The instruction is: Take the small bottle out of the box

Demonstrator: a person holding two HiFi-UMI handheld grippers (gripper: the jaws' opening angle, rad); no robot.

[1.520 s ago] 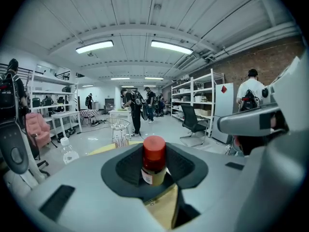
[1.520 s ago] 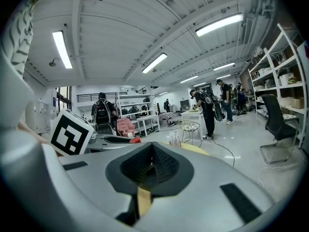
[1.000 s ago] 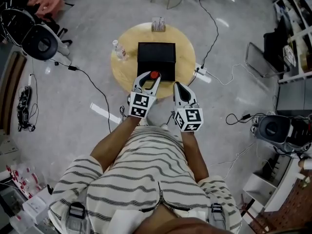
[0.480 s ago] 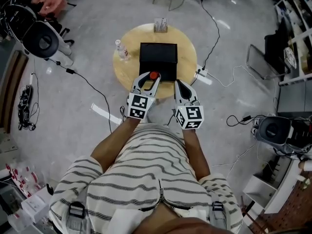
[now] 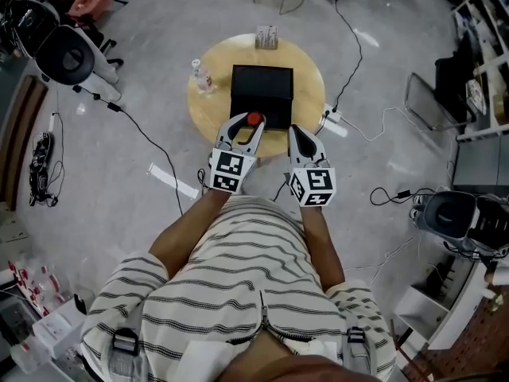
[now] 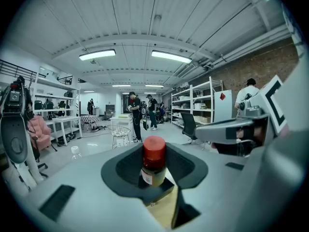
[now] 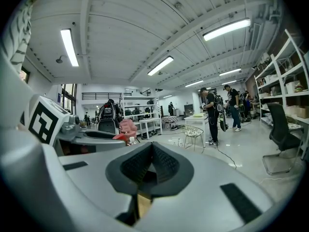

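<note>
The left gripper (image 5: 249, 123) had its 2 jaws spread wide and clamped on the small amber bottle with a red cap (image 6: 154, 154), held upright at the near edge of the black rectangular box (image 5: 262, 82). The right gripper (image 5: 295, 131), by the box's near right corner, had its jaws closed together on nothing. The box sat on the round wooden table (image 5: 208, 111).

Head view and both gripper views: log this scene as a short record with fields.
table: round, wooden
box: black, on the table
small bottle: red cap, upright between the left tongs, at the box's near edge
left tongs: closed on the small bottle
right tongs: shut, nothing in them, beside the left tongs
water bottle: clear, standing on the table left of the box
</note>
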